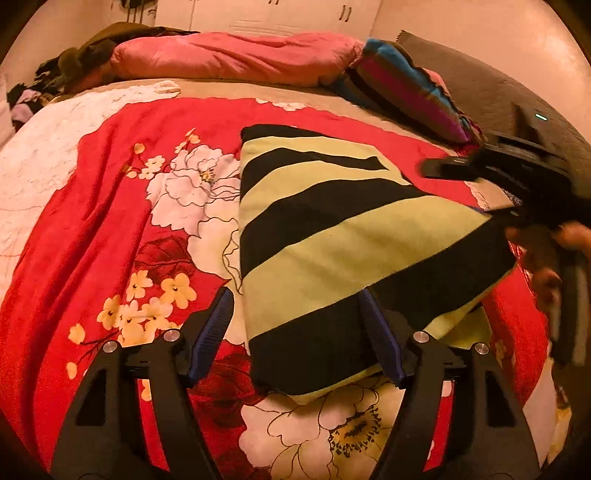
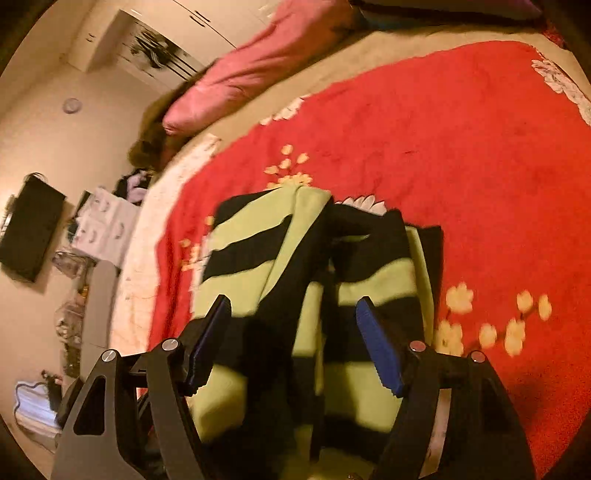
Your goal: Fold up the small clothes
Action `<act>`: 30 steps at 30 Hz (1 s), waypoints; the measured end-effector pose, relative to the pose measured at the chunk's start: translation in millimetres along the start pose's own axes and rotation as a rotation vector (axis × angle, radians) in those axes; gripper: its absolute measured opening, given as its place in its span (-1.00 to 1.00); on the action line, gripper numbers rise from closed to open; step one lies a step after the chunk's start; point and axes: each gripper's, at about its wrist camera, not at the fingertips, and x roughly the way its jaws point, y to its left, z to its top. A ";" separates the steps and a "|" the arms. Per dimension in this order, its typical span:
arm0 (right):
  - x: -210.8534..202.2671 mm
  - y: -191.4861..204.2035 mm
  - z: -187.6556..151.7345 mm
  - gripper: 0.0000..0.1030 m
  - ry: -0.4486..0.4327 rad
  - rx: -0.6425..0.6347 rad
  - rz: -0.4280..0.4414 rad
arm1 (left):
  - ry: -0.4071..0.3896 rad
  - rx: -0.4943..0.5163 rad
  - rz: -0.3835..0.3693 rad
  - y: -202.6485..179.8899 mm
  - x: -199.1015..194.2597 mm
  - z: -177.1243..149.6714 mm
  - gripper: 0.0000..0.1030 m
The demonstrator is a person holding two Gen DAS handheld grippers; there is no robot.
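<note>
Clothes first: one small striped top, black and pale yellow, lies folded on the bed, on a red blanket with big white flowers.

On the left side, the left gripper is wide apart and holds nothing. The near edge of the top lies right between its two blue pads. The pads do not press on the cloth. The top runs away from this gripper, long way pointing up the bed toward the pink pillow.

On the right side, the right gripper is wide apart too and holds nothing. In its own view it hangs over the top, which looks bumpy and doubled over there. That view is blurry, so I cannot tell if a pad touches the cloth.

Both grippers are near the top. I think the left one has the neater edge to grab for the next fold.

Past the bed there are white cupboards and a pile of dark clothes.
</note>
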 end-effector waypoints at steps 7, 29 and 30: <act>21.4 6.6 -1.3 -0.36 0.068 -0.062 -0.039 | 0.003 0.033 -0.028 -6.2 2.9 -2.5 0.23; -25.2 -32.0 -42.0 -0.86 -0.118 -0.180 -0.121 | 0.016 0.051 -0.094 -21.5 -0.7 -4.3 0.41; -23.0 -36.2 -41.8 -0.86 -0.118 -0.163 -0.119 | 0.026 0.052 -0.090 -22.0 1.7 -6.2 0.41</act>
